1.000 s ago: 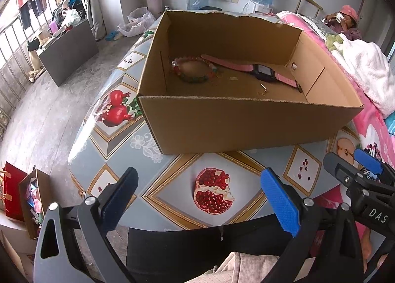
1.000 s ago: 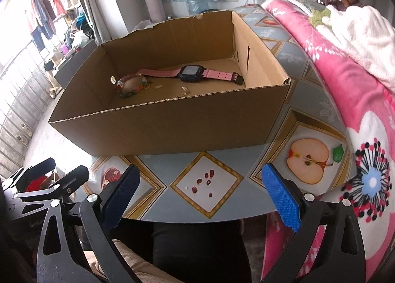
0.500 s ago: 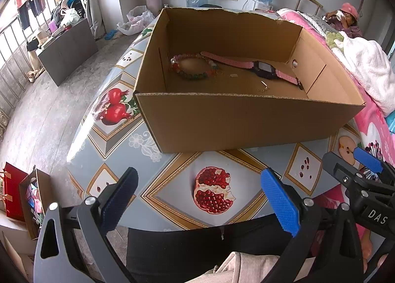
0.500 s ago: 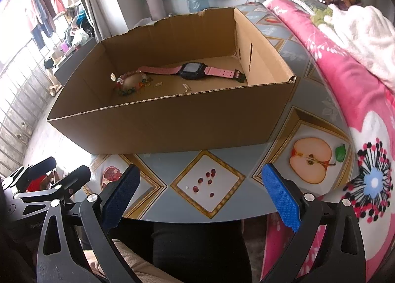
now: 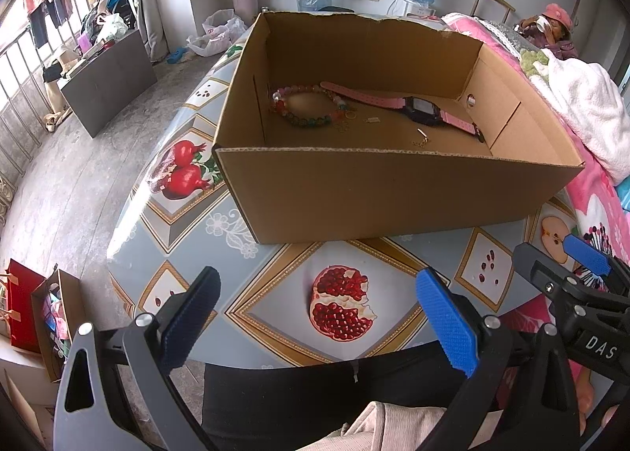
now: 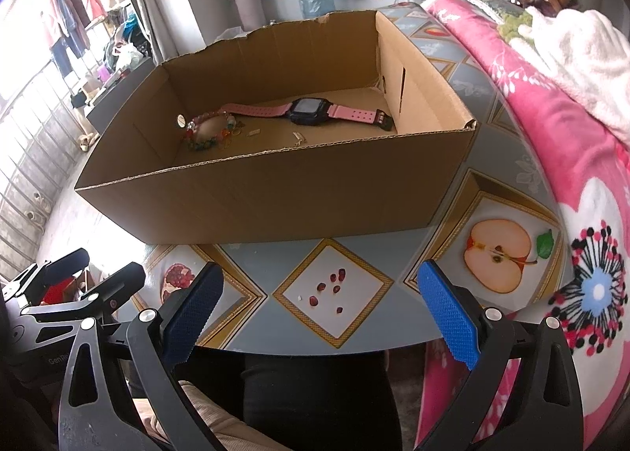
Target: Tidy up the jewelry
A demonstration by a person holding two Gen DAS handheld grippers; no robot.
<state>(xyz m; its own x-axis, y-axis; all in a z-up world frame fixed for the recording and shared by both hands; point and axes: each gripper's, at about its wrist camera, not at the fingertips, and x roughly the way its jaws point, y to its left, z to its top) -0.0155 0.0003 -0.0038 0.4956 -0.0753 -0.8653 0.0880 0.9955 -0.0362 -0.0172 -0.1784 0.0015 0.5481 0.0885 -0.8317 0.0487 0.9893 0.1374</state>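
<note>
Nearest the cameras, the left gripper [image 5: 315, 317] and the right gripper [image 6: 321, 307] hover side by side at the near edge of the worktop [image 6: 275, 266], each with its blue-padded fingers [image 5: 447, 323] spread wide and nothing between them; a person's dark-clothed lap shows just below. Under the grippers the worktop's glossy blue-grey cover is printed with a split pomegranate [image 5: 342, 309] and a halved apple [image 6: 498, 256]. Beyond that bare strip stands a large, open brown cardboard box [image 5: 393, 191], its near wall facing both grippers. The jewelry lies on the box floor, well apart from either gripper. A bracelet of pink, red and green beads [image 5: 305, 104] rests toward the left side, with small gold rings [image 5: 348, 118] just beside it. A pink-strapped watch with a dark square face [image 5: 423, 110] stretches across the back toward the right wall, and a thin gold chain piece [image 5: 421, 138] lies in front of it. A pink flowered blanket [image 6: 551, 104] lies on the right.
</note>
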